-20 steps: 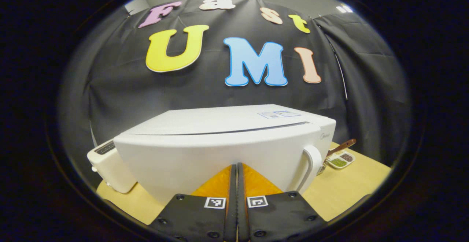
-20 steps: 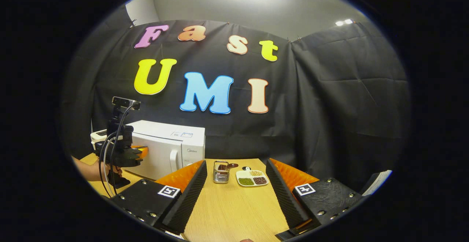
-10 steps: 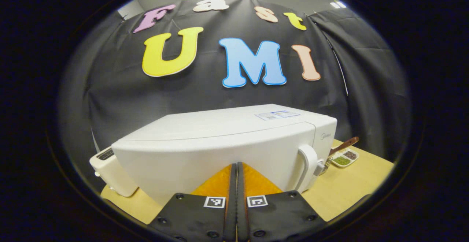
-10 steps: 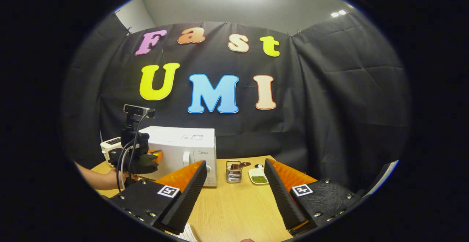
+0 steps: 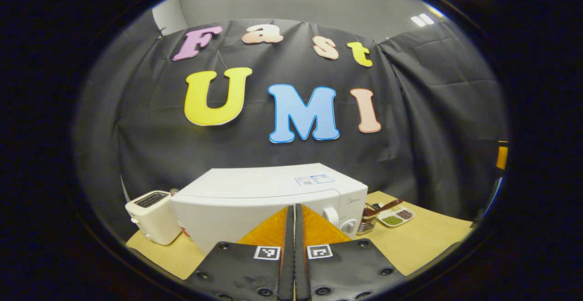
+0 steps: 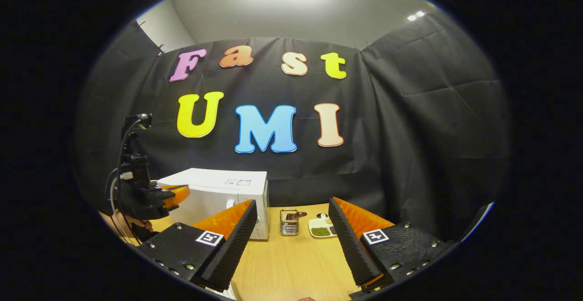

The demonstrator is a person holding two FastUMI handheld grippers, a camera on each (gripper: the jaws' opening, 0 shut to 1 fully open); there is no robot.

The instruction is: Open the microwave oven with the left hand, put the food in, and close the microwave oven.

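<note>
Flanking the microwave (image 5: 255,201), a toaster (image 5: 152,216) stands left.

The left gripper (image 5: 294,246) has its fingers (image 5: 286,228) pressed together, aimed at the microwave (image 5: 264,201), whose door is closed. A toaster (image 5: 152,216) stands left of it on the worktop (image 5: 423,237), a divided dish (image 5: 395,216) right.

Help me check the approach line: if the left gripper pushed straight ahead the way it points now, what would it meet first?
Most likely the closed door of the white microwave, straight beyond the shut left gripper. Nothing shows between them, though the gap is hard to judge.
</note>
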